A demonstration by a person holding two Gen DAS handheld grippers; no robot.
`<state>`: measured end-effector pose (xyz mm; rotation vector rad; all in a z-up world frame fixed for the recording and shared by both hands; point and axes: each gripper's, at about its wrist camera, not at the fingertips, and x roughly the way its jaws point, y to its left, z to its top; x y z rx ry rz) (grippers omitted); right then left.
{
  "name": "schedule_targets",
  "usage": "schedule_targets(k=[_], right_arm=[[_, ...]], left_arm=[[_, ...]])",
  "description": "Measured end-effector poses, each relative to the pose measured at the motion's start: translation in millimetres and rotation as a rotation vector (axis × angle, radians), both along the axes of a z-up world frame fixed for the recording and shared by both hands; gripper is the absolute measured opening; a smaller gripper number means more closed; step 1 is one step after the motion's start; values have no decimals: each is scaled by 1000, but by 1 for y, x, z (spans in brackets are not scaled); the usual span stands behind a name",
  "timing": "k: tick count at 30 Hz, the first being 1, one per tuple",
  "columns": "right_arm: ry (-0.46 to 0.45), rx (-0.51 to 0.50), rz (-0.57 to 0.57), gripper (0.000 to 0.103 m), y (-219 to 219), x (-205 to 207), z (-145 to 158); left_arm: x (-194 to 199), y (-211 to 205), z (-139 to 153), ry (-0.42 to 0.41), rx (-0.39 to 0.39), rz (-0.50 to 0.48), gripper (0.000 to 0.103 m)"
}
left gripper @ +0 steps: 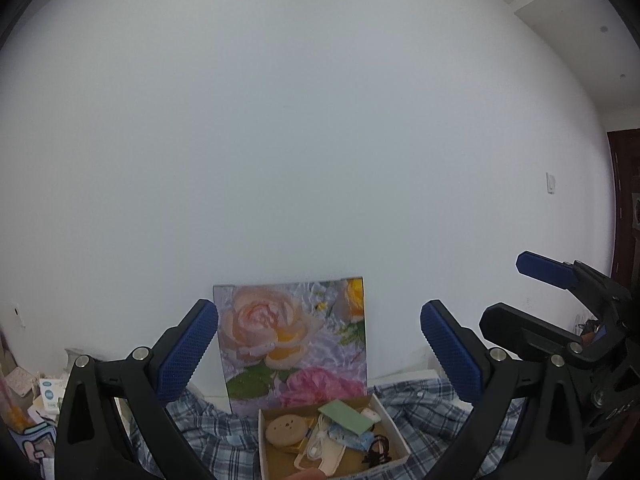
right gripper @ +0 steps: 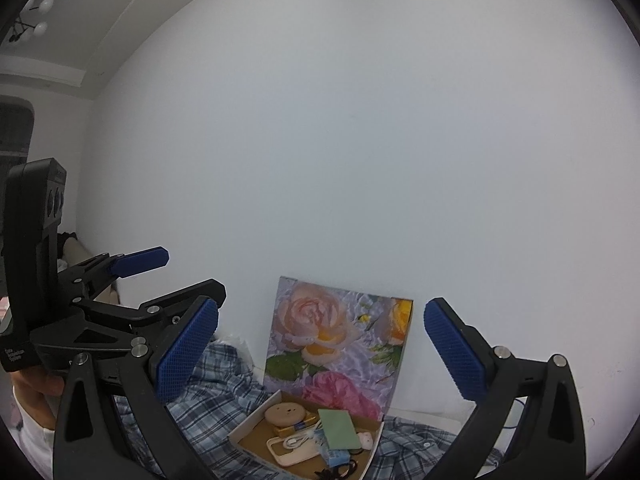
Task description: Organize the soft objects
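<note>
Both grippers are raised and face a plain matte white wall (left gripper: 304,140). The left gripper (left gripper: 320,344) has its jaws spread wide apart with nothing between them; its black plastic arms end in blue rubber pads (left gripper: 188,354) with a fine diamond-knurled texture. The right gripper (right gripper: 322,346) is likewise spread wide and empty, with the same blue textured pads (right gripper: 454,350) on black jointed arms fitted with round silver pivot pins. Each gripper also shows at the edge of the other's view, and a hand (right gripper: 34,390) grips the black handle of the left one.

The task's soft thing, a crumpled blue-and-white plaid cotton shirt (left gripper: 208,436), lies low in both views on a white surface, spread in loose folds around and beneath a shallow rectangular cardboard box (right gripper: 252,426) with white outer walls and a brown inside. In the box lie a round tan biscuit-shaped item with a small face (right gripper: 285,414), a flat pale green rectangular card (right gripper: 339,428), a coiled white cable (left gripper: 318,442), a cream phone case (right gripper: 292,450) and a tangle of thin black cord (left gripper: 378,448). Behind the box, leaning upright against the wall, stands a glossy rectangular floral panel (left gripper: 296,340) printed with peach, pink and yellow roses and green leaves. Small white cartons (left gripper: 50,390) sit at the far left of the left wrist view.
</note>
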<state>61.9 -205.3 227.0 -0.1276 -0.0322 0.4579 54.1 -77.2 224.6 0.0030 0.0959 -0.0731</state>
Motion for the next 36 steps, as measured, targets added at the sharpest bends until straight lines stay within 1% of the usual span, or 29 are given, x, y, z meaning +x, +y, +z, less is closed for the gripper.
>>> schedule_targets(k=[3, 6, 7, 10, 13, 16, 22, 24, 25, 26, 28, 31, 36], right_arm=[[2, -8, 2, 103, 3, -3, -14], [22, -9, -6, 103, 7, -3, -31], [24, -7, -8, 103, 7, -3, -38], [50, -15, -8, 103, 9, -5, -56], [88, -20, -5, 103, 10, -6, -74], [118, -43, -6, 103, 11, -8, -92], [128, -61, -30, 103, 9, -13, -114], [147, -64, -22, 103, 9, -11, -123], [162, -63, -12, 103, 8, -11, -128], [162, -50, -3, 103, 7, -11, -133], [161, -54, 1, 103, 9, -10, -145], [190, -80, 5, 103, 12, -4, -162], [230, -73, -7, 103, 8, 12, -179]], left_arm=[[-3, 4, -18, 23, -28, 13, 103], [-3, 8, -41, 63, -53, 13, 103], [-4, 8, -49, 80, -52, 9, 103], [-11, 8, -66, 92, -46, 10, 103], [-19, 7, -80, 83, -38, 20, 103], [-22, 3, -89, 77, 1, 14, 103], [-19, 2, -113, 121, 20, -19, 103], [-21, 1, -121, 117, 32, -15, 103], [-22, 0, -126, 112, 50, -5, 103], [-24, -2, -133, 110, 79, 12, 103], [-27, -2, -142, 109, 107, 23, 103], [-27, -2, -158, 126, 136, 24, 103], [-11, 0, -184, 194, 148, 18, 103]])
